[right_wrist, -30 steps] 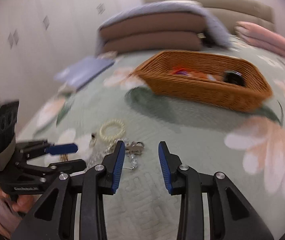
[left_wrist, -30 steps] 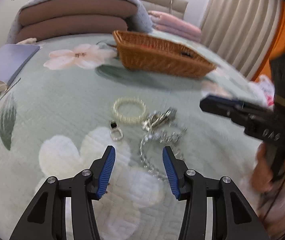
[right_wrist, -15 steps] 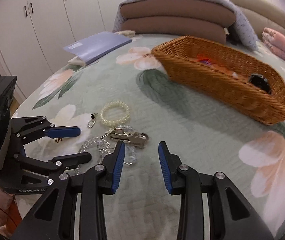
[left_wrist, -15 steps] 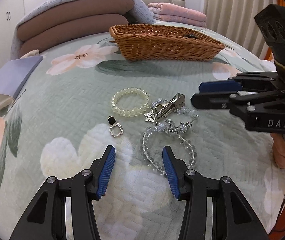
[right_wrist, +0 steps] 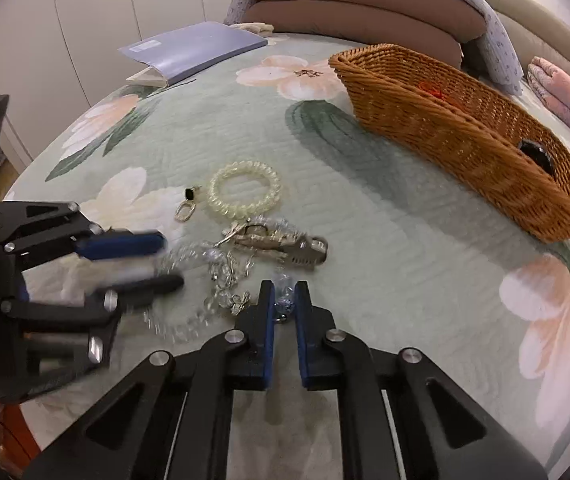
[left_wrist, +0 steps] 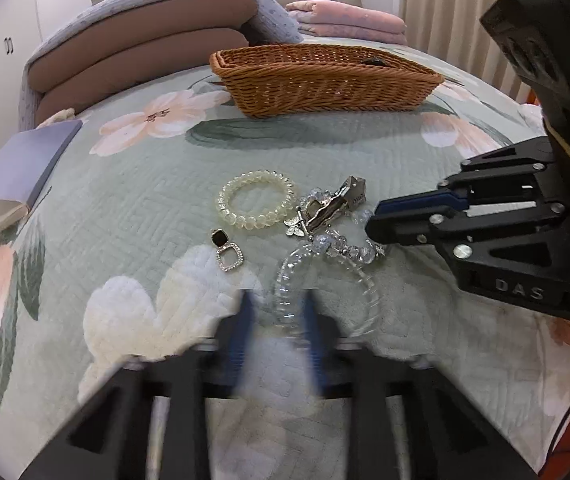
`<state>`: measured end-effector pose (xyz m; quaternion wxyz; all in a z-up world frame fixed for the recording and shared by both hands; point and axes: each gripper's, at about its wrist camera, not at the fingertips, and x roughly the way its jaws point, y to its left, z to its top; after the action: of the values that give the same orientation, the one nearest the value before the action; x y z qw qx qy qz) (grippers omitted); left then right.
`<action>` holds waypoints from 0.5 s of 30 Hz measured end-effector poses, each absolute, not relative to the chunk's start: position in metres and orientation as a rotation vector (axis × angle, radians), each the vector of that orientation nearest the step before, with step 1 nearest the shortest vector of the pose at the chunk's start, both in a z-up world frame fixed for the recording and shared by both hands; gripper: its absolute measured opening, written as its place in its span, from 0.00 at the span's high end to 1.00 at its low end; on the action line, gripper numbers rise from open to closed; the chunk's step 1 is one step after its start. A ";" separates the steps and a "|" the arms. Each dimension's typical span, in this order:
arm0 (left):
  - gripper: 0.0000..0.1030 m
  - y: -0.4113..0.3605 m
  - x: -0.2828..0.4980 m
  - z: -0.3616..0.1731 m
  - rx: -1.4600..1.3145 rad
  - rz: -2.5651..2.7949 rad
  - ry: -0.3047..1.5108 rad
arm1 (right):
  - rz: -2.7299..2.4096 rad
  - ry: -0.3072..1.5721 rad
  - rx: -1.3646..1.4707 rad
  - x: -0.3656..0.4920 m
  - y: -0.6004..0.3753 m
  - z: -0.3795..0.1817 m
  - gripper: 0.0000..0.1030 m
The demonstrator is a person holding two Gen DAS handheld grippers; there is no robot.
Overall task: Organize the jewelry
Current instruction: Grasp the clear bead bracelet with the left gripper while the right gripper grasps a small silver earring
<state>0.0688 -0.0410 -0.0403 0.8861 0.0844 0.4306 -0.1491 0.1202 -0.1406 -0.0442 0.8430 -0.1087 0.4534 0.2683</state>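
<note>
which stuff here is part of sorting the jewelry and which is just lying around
Job: pale bead bracelet, clear bead bracelet, black earring, silver clip, wicker basket.
Lying about: blue folder, brown cushions, pink blankets.

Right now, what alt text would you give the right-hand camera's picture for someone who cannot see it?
The right tongs are closing on clear beads from a tangled jewelry pile on a flowered green bedspread. The left tongs, blurred, close in beside them; a wicker basket waits behind.
</note>
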 end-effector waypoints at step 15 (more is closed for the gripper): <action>0.93 -0.032 0.071 -0.038 0.120 -0.348 0.913 | 0.507 0.809 0.023 0.070 -0.227 0.022 0.89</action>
<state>0.0713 -0.0325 -0.0375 0.8813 0.0578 0.4383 -0.1673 0.0702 -0.2273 0.0215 0.8882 0.0109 0.3893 0.2438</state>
